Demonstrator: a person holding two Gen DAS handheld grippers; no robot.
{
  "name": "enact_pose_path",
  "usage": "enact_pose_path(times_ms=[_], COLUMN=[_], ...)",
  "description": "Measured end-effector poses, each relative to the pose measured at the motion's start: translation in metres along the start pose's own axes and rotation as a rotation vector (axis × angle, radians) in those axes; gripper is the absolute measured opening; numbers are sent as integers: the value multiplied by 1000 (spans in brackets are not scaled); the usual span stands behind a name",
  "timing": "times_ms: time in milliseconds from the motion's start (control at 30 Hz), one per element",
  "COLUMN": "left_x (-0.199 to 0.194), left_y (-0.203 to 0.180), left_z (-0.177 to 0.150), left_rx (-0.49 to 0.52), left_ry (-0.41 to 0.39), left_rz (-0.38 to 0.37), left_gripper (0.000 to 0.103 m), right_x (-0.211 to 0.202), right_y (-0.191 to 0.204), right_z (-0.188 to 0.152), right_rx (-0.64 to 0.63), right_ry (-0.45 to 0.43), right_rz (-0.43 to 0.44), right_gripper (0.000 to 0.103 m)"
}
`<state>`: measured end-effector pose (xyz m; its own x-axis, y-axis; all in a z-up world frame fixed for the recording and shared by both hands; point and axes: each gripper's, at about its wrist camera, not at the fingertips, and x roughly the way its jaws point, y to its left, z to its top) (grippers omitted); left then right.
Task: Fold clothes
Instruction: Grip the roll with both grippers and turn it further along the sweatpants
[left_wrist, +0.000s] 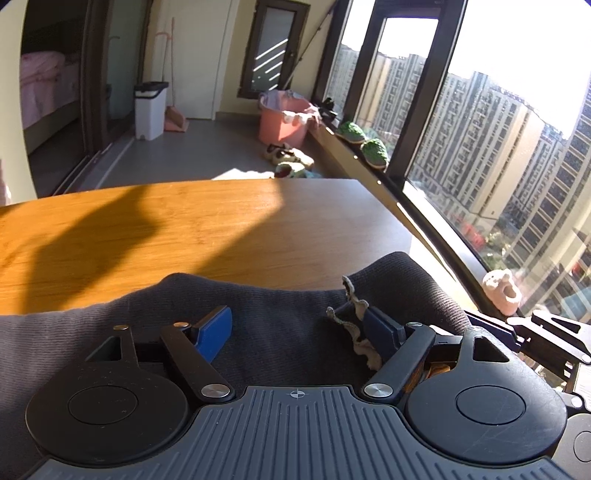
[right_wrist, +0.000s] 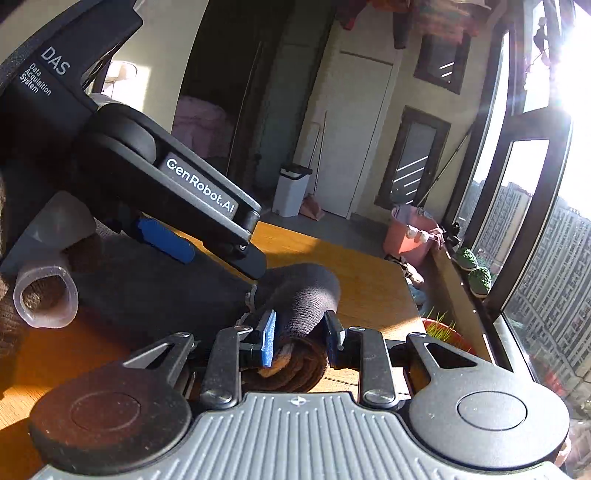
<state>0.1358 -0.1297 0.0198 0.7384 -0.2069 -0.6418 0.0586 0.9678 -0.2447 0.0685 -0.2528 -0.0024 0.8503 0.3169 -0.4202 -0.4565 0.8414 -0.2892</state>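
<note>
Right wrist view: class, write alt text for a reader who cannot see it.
The right tool pinches a rolled end of a dark grey garment over a wooden table. The left tool reaches in from the upper left above the same garment, beside sunlit windows.

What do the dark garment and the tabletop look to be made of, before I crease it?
Dark garment: looks like a soft knit, matte charcoal, with fine ribbing and a pale fuzzy lining at the edge, so probably fleece-backed. The right gripper is pinching a rolled part of it. Tabletop: wood or wood-look laminate, orange-brown with straight grain lines and a smooth, low sheen.
</note>
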Motion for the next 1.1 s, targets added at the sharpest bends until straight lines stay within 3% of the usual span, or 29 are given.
enact_pose_path(times_ms=[133,333,433,567,700,867,1033,1100], left_x=[-8,-2,0,-10,-1,11,4,3], left_y=[7,-9,-9,-16,-28,-18,4,14], left_z=[11,7,8,16,16,4,0,-1], left_rx=[-103,-65,-94,-78,-10,3,-49,-85], left_ry=[9,28,43,13,36,51,48,49], left_rz=[-91,-142,-166,-173,-122,-91,-114,-124], left_gripper=[70,53,46,47,48,50,51,52], right_x=[1,3,1,0,1,-4,-15,-19], right_y=[26,30,35,42,44,28,-7,-24], right_z=[1,-1,-2,-2,-2,-5,-10,-15], right_rx=[-114,-105,-141,-168,-150,-32,167,269], right_ry=[-19,-11,-19,-31,-31,-31,-24,-20], right_rz=[-44,-64,-67,-61,-29,87,240,286], right_gripper=[27,27,27,28,30,38,44,54])
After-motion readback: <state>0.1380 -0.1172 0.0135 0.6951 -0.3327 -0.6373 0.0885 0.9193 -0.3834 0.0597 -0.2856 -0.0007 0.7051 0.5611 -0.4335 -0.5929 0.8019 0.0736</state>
